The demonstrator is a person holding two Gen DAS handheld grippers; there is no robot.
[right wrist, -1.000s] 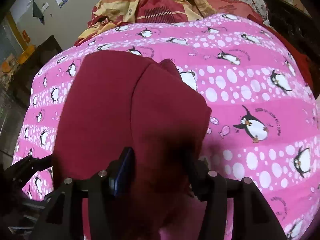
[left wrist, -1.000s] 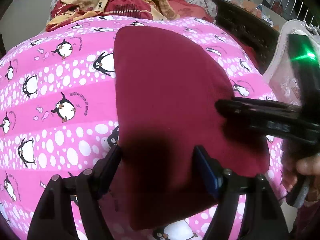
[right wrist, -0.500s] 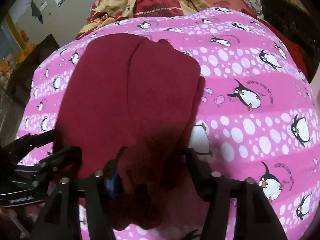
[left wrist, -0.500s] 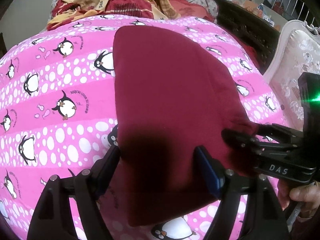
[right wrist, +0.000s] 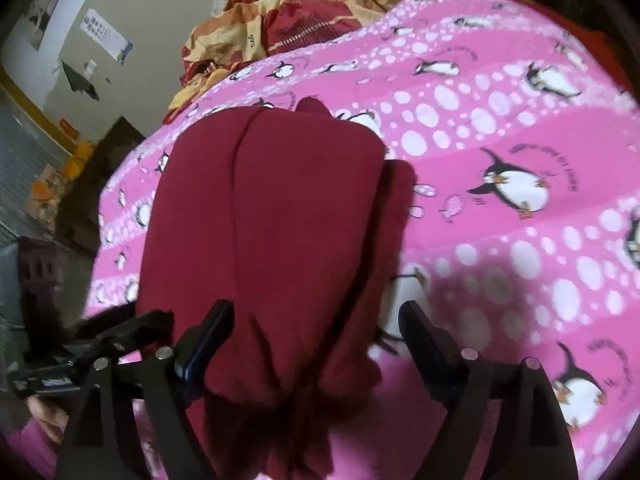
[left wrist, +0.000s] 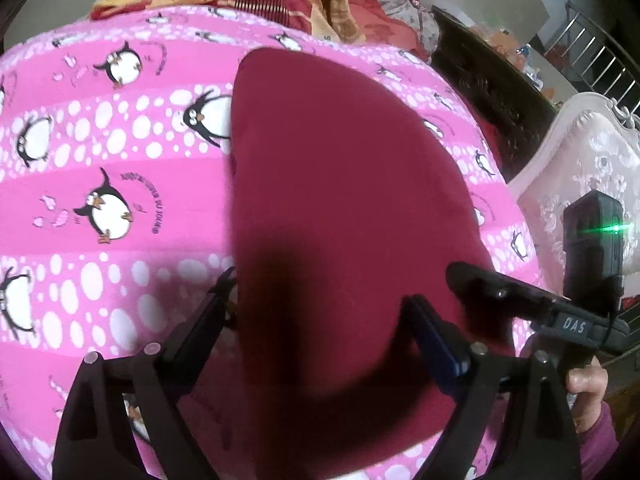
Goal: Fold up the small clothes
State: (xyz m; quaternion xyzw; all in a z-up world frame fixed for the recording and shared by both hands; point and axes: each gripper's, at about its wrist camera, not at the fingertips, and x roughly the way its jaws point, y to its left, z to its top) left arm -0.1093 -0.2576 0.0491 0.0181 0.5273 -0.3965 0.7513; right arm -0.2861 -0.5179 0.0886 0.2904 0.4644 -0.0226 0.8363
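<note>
Left wrist view: a folded maroon garment (left wrist: pixel 340 208) is laid flat on a pink penguin-print bedsheet (left wrist: pixel 100 152). The left tool (left wrist: pixel 320 300) is spread wide and opening, cloth lying loose between its jaws. The right tool (right wrist: pixel 316 320) is likewise opening over the garment's near edge, nothing gripped.
</note>
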